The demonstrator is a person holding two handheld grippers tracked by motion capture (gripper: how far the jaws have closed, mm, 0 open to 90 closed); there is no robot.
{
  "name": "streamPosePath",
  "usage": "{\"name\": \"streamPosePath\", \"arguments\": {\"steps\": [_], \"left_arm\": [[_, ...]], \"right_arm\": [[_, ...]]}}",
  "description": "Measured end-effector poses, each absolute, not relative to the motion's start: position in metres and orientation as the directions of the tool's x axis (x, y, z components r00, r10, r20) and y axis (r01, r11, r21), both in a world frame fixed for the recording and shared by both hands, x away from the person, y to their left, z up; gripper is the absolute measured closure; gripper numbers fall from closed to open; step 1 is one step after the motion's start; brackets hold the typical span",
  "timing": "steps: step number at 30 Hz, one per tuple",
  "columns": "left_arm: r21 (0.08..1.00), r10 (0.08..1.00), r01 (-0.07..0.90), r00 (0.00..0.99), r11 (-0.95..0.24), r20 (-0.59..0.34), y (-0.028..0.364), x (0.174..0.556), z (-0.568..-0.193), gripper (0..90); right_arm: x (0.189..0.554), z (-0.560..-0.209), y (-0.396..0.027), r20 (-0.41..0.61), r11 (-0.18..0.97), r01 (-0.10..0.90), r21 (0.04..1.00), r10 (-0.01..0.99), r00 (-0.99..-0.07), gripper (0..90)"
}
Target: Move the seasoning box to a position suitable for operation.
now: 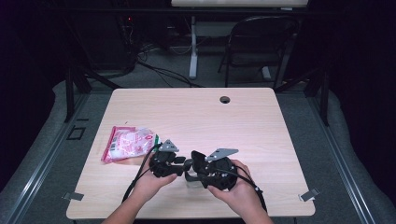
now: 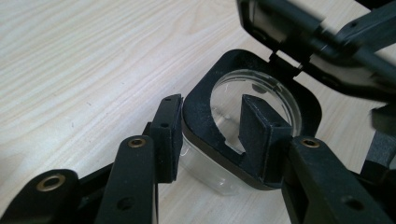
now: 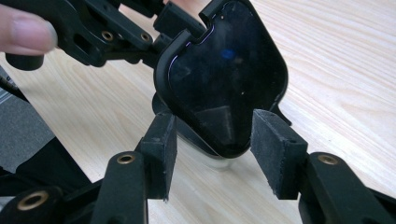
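Jar (image 2: 205, 173) of clear plastic, black flip lid (image 3: 224, 79), near the desk's (image 1: 210, 112) front edge — light, stiff, slippery; best pinched at the rim (image 2: 198, 100). Left claw (image 2: 215, 128) half open astride that rim, right claw (image 3: 217, 149) wide around the lid — neither pressing.

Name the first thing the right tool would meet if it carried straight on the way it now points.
Probably the black lid of the clear container, which stands tilted just ahead of the right tool, partly between its open pads; depth is hard to judge.
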State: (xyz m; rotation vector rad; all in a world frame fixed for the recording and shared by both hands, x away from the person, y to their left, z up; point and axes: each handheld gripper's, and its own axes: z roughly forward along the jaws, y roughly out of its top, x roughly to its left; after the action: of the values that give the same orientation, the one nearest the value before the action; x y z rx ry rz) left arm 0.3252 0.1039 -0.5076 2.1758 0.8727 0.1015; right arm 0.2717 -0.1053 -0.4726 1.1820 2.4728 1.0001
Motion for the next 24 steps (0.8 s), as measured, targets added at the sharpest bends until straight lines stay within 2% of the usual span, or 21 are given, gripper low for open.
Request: {"name": "streamPosePath", "arguments": {"steps": [3,8,17,20,24], "left_arm": [[0.679,0.617,0.554,0.764,-0.482,-0.186,0.102,0.326,-0.510,63.3],[0.674,0.612,0.561,0.765,-0.480,-0.201,0.103,0.329,-0.510,64.3],[0.669,0.609,0.553,0.771,-0.496,-0.186,0.100,0.330,-0.511,64.4],[0.668,0.608,0.555,0.771,-0.496,-0.189,0.100,0.331,-0.511,64.4],[0.667,0.608,0.556,0.771,-0.496,-0.190,0.100,0.331,-0.511,64.4]], "right_arm": [[0.271,-0.471,-0.109,0.097,0.428,0.611,0.666,0.763,-0.639,51.0],[0.269,-0.469,-0.117,0.099,0.408,0.618,0.672,0.778,-0.621,51.4],[0.268,-0.465,-0.142,0.126,0.357,0.650,0.671,0.809,-0.574,51.5],[0.269,-0.464,-0.152,0.162,0.327,0.681,0.655,0.820,-0.549,54.3],[0.268,-0.463,-0.151,0.153,0.332,0.680,0.654,0.823,-0.548,56.0]]}}
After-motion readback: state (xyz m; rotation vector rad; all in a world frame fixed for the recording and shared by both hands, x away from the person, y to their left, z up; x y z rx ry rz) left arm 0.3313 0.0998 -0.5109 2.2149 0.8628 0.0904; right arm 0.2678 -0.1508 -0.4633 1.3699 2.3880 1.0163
